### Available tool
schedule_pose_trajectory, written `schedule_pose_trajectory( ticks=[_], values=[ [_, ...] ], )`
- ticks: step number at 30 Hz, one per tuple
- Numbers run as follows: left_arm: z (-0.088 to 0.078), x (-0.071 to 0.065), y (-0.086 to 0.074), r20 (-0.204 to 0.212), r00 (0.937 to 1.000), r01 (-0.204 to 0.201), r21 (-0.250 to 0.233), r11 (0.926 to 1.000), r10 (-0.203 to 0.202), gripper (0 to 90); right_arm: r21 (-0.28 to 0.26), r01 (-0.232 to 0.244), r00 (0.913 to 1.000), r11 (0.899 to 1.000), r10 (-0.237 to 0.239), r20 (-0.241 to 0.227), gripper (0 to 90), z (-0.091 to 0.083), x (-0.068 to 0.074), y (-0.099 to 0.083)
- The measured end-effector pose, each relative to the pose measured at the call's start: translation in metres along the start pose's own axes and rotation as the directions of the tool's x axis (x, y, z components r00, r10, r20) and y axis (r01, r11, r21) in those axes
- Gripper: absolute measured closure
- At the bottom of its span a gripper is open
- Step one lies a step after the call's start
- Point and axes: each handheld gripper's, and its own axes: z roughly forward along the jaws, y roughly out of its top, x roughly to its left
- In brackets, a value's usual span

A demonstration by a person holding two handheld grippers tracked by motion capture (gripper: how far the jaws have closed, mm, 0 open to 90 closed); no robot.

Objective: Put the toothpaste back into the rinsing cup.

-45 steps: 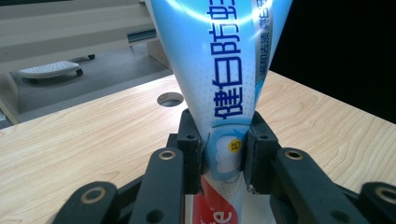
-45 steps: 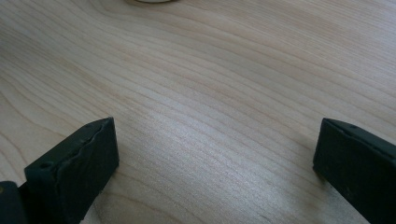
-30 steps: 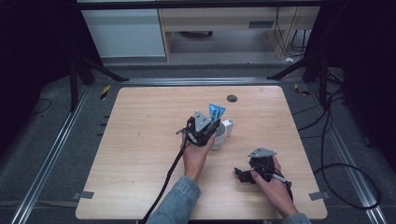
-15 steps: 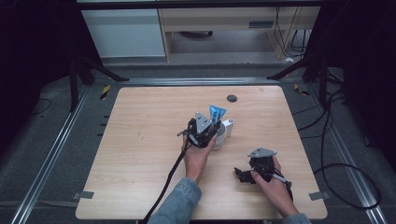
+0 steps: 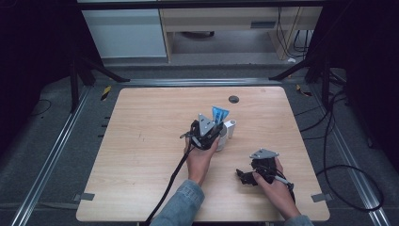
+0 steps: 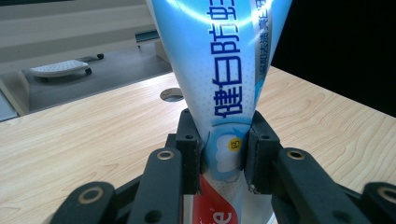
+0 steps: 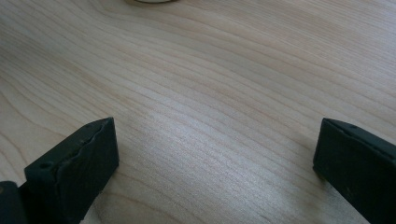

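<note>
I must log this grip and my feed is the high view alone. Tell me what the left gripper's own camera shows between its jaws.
Observer: The left gripper is shut on a blue-and-white tube, one pad against each side of it.
Operator: Describe the print on it.
Observer: Large dark blue characters run up its face, with a small yellow dot lower down, level with the pads, and a red patch below.
Operator: Now report the right gripper from its camera.
Observer: The right gripper stands open, with nothing between its jaws but bare wooden table.
</note>
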Motion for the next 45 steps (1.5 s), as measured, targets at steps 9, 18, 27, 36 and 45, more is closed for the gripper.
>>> schedule_pose_trajectory(
  ticks=[9,18,27,36,45],
  values=[
    [0.004,0.0,0.003,0.001,1.0,-0.004,0.009,0.9999,0.004,69.9,-0.001,0.0,1.0,1.0,0.0,0.0,0.4,0.0,0.0,0.0],
    [0.007,0.0,0.004,0.001,1.0,0.002,0.012,0.9999,-0.002,69.5,0.0,-0.001,1.0,1.0,0.001,0.0,0.4,0.0,0.0,0.0],
    [0.008,-0.001,0.005,-0.005,1.0,0.001,0.015,0.9999,-0.001,69.4,-0.001,0.0,1.0,1.0,0.0,0.0,0.4,0.0,0.0,0.0],
    [0.011,0.0,0.007,-0.005,1.0,0.005,0.021,0.9998,-0.005,69.0,0.0,-0.001,1.0,1.0,0.001,-0.001,0.4,0.0,0.0,0.0],
    [0.013,0.001,0.01,-0.009,0.9999,0.006,0.042,0.9991,-0.006,67.9,0.001,-0.002,1.0,1.0,0.002,-0.001,0.4,0.0,0.0,0.0]
  ],
)
